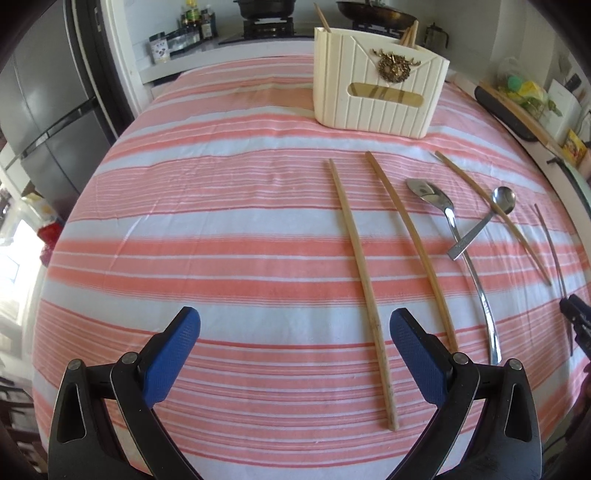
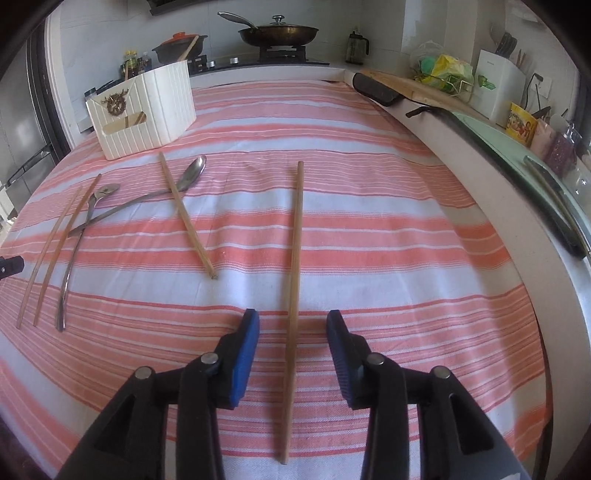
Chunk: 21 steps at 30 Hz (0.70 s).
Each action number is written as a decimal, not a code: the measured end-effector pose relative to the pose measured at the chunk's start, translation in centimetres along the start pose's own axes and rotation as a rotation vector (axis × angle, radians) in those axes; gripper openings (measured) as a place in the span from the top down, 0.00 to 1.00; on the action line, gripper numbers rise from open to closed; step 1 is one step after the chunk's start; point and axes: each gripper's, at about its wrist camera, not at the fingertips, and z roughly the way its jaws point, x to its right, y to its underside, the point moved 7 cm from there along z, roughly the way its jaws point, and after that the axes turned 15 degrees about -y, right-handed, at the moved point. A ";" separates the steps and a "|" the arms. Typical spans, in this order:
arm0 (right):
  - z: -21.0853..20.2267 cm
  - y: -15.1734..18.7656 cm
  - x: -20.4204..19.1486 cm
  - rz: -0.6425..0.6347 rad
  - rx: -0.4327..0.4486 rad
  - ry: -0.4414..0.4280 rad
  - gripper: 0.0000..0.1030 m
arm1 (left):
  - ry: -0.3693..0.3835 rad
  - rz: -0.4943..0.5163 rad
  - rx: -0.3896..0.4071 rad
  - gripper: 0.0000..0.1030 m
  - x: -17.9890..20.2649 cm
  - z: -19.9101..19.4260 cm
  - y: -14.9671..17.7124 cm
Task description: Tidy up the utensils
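Observation:
A cream utensil holder [image 1: 380,85] stands at the far side of the striped cloth, with chopsticks sticking out; it also shows in the right wrist view [image 2: 144,110]. Two wooden chopsticks [image 1: 364,288] [image 1: 410,243] lie ahead of my open, empty left gripper [image 1: 295,332]. Two steel spoons [image 1: 432,194] [image 1: 502,201] lie crossed to their right, a third chopstick [image 1: 491,212] over one spoon. My right gripper [image 2: 292,332] is open, its fingers either side of a single chopstick [image 2: 295,258] that lies on the cloth. The spoons [image 2: 192,173] [image 2: 105,192] lie to its left.
The pink-and-white striped cloth [image 1: 221,229] covers the table. A stove with pans [image 2: 280,33] stands behind it. A counter with a dark tray [image 2: 376,92], boxes and jars runs along the right. A fridge [image 1: 48,96] stands at the left.

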 end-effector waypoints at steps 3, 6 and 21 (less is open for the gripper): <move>0.0 0.0 0.1 -0.018 -0.009 -0.009 0.56 | 0.029 0.010 -0.014 0.01 -1.4 -2.0 -0.1; 0.0 0.0 0.3 -0.024 -0.021 -0.018 0.54 | 0.086 -0.007 -0.002 0.01 -2.2 -4.3 -0.2; 0.0 0.1 0.0 -0.065 -0.082 -0.009 0.48 | 0.033 0.051 0.002 0.01 3.3 2.2 0.0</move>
